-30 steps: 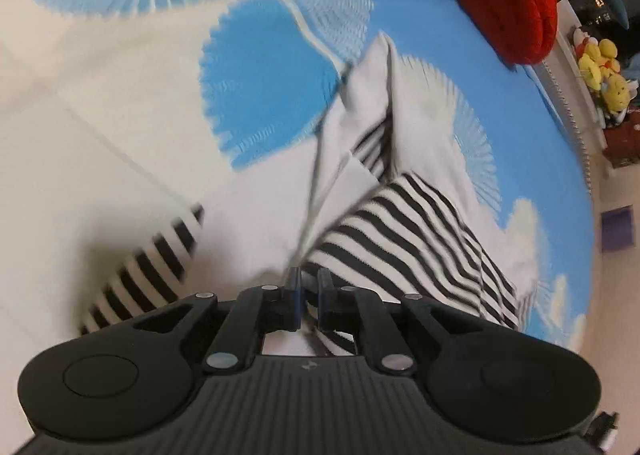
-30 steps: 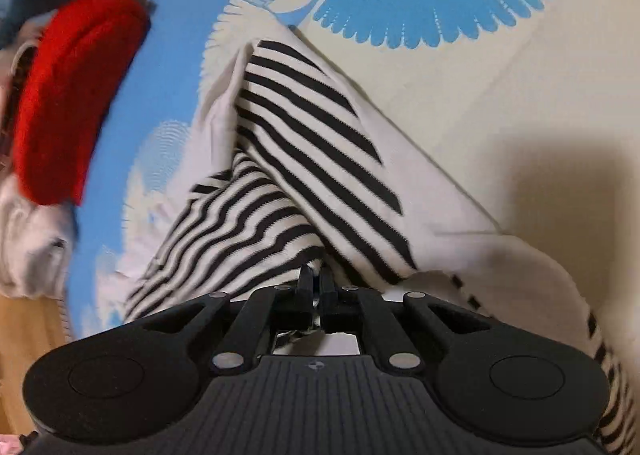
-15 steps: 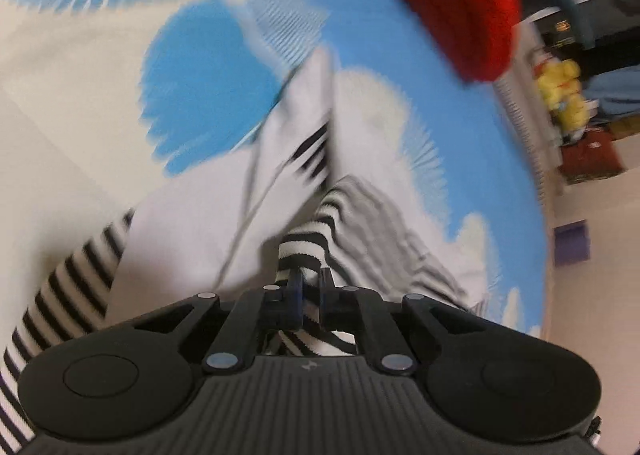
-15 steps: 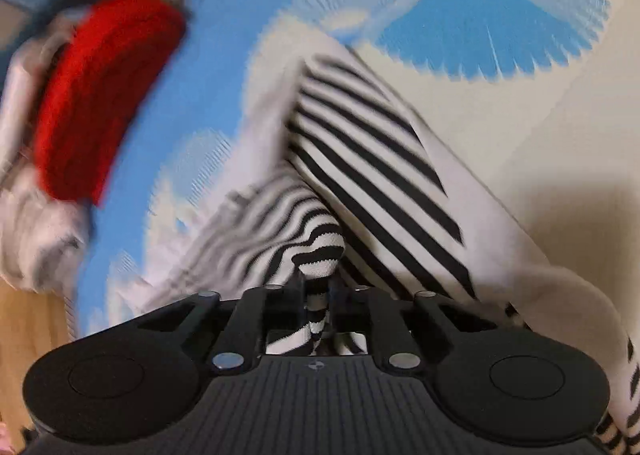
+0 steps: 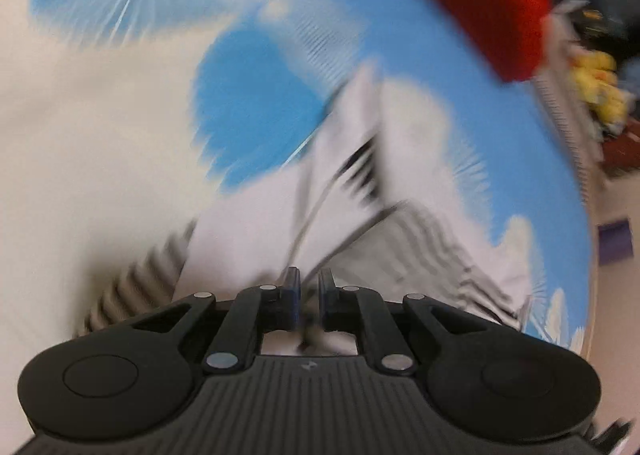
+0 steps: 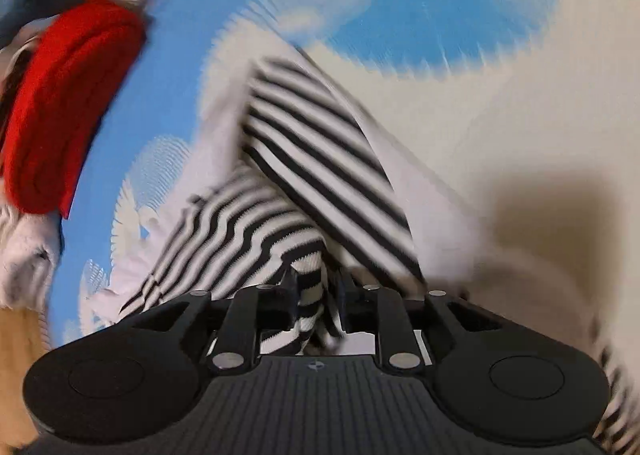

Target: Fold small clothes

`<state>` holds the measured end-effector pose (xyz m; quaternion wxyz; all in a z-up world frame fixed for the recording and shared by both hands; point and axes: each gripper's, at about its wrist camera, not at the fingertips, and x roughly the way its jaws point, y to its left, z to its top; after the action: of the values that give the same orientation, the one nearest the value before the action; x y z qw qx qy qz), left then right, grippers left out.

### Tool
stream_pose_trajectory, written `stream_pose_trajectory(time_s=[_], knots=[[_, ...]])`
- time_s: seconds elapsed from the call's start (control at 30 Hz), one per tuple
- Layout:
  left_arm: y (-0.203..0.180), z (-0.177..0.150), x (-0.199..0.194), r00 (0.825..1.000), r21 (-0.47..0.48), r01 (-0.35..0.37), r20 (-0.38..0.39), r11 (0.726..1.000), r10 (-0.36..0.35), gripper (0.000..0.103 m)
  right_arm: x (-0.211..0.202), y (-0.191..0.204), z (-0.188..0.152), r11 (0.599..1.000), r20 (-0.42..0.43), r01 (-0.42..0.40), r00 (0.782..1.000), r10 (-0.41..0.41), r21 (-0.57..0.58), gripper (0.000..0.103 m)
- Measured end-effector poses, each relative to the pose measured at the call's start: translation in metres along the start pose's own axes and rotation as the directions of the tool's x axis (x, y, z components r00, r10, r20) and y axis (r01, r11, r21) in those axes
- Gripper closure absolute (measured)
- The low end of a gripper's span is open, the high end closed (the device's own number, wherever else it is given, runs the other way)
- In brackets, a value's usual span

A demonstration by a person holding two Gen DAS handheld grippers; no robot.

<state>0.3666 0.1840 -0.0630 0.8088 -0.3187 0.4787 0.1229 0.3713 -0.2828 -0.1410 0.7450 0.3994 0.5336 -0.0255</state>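
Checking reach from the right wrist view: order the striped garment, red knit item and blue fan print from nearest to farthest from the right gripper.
1. Striped garment, pinched in the right gripper.
2. Red knit item, far left.
3. Blue fan print, top right.

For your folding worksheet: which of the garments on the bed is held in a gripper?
The striped top, clamped in the right gripper; the red knit lies untouched at the bed's edge.

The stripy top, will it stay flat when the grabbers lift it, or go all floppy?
Probably floppy: the stripy top already bunches and creases where the right gripper pinches it. It likely sags from any held point, as its folds drape over the blue and cream blanket. It looks light.
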Motion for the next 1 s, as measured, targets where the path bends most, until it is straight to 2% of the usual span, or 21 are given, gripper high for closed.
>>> stream_pose_trajectory(time_s=[0.03, 0.07, 0.13, 0.17, 0.23, 0.27, 0.3, 0.37, 0.4, 0.43, 0.47, 0.57, 0.63, 0.7, 0.73, 0.77, 0.83, 0.87, 0.9, 0.97, 1.0], knots=[[-0.009, -0.001, -0.01, 0.999, 0.053, 0.018, 0.049, 0.998, -0.021, 0.09, -0.011, 0.009, 0.0, 0.998, 0.079, 0.027, 0.997, -0.023, -0.05, 0.072], [-0.019, -0.003, -0.016, 0.995, 0.112, 0.043, 0.081, 0.993, -0.053, 0.089, -0.024, 0.018, -0.002, 0.993, 0.173, 0.064, 0.984, -0.046, -0.096, 0.066], [-0.031, -0.007, -0.016, 0.992, 0.171, 0.095, 0.066, 0.981, -0.108, 0.089, -0.035, 0.028, -0.004, 0.985, 0.269, 0.061, 0.963, -0.016, -0.161, 0.065], [-0.033, -0.011, -0.011, 0.991, 0.175, 0.121, 0.035, 0.977, -0.129, 0.089, -0.039, 0.027, -0.005, 0.982, 0.265, 0.027, 0.964, 0.023, -0.185, 0.065], [-0.034, -0.018, 0.002, 0.991, 0.163, 0.132, -0.028, 0.978, -0.129, 0.087, -0.033, 0.029, -0.006, 0.976, 0.19, -0.073, 0.975, 0.113, -0.206, 0.065], [-0.032, -0.022, 0.014, 0.994, 0.155, 0.096, -0.066, 0.983, -0.086, 0.082, -0.023, 0.028, -0.008, 0.974, 0.127, -0.115, 0.982, 0.142, -0.196, 0.065], [-0.028, -0.024, 0.023, 0.995, 0.151, 0.041, -0.097, 0.988, -0.026, 0.082, -0.013, 0.025, -0.009, 0.977, 0.068, -0.126, 0.988, 0.14, -0.174, 0.065], [-0.016, -0.028, 0.034, 0.986, 0.121, -0.065, -0.144, 0.991, 0.082, 0.082, 0.009, 0.014, -0.011, 0.993, -0.031, -0.051, 0.998, 0.048, -0.111, 0.065], [-0.011, -0.027, 0.033, 0.986, 0.091, -0.066, -0.148, 0.994, 0.079, 0.082, 0.016, 0.007, -0.011, 0.996, -0.055, 0.004, 0.998, -0.008, -0.084, 0.066], [-0.01, -0.026, 0.029, 0.988, 0.075, -0.056, -0.142, 0.996, 0.067, 0.082, 0.019, -0.001, -0.011, 0.997, -0.065, 0.044, 0.997, -0.048, -0.062, 0.066], [-0.014, -0.024, 0.023, 0.991, 0.092, -0.042, -0.119, 0.995, 0.052, 0.082, 0.016, -0.004, -0.01, 0.998, -0.061, 0.046, 0.997, -0.049, -0.048, 0.065], [-0.029, -0.025, 0.001, 0.999, 0.175, -0.012, -0.046, 0.984, 0.02, 0.077, -0.008, 0.008, -0.01, 0.995, 0.042, -0.006, 0.999, 0.011, -0.101, 0.064], [-0.033, -0.027, -0.003, 0.999, 0.203, 0.028, -0.05, 0.979, -0.018, 0.075, -0.028, 0.018, -0.015, 0.986, 0.129, -0.032, 0.99, 0.054, -0.166, 0.064], [-0.036, -0.034, 0.005, 0.997, 0.203, 0.026, -0.08, 0.979, -0.01, 0.074, -0.035, 0.027, -0.014, 0.975, 0.179, -0.058, 0.979, 0.098, -0.214, 0.059], [-0.037, -0.036, 0.012, 0.995, 0.2, 0.011, -0.097, 0.98, 0.009, 0.074, -0.032, 0.031, -0.014, 0.97, 0.17, -0.074, 0.979, 0.115, -0.23, 0.057], [-0.033, -0.037, 0.019, 0.992, 0.193, -0.016, -0.122, 0.981, 0.041, 0.07, -0.023, 0.033, -0.013, 0.967, 0.124, -0.096, 0.984, 0.128, -0.234, 0.052], [-0.025, -0.037, 0.029, 0.983, 0.156, -0.042, -0.171, 0.987, 0.069, 0.064, 0.009, 0.03, -0.013, 0.972, -0.054, -0.113, 0.993, 0.104, -0.207, 0.051], [-0.021, -0.036, 0.027, 0.981, 0.118, -0.032, -0.188, 0.992, 0.054, 0.064, 0.027, 0.023, -0.016, 0.981, -0.159, -0.073, 0.986, 0.044, -0.182, 0.056], [-0.021, -0.035, 0.021, 0.981, 0.105, -0.027, -0.187, 0.994, 0.046, 0.064, 0.032, 0.018, -0.016, 0.987, -0.187, -0.049, 0.982, 0.02, -0.154, 0.063], [-0.029, -0.032, 0.006, 0.989, 0.152, -0.014, -0.141, 0.988, 0.035, 0.064, 0.023, 0.015, -0.012, 0.991, -0.153, -0.045, 0.988, 0.025, -0.128, 0.063], [-0.033, -0.032, -0.003, 0.994, 0.184, -0.012, -0.106, 0.983, 0.032, 0.064, 0.014, 0.02, -0.008, 0.987, -0.12, -0.058, 0.992, 0.04, -0.152, 0.062]])
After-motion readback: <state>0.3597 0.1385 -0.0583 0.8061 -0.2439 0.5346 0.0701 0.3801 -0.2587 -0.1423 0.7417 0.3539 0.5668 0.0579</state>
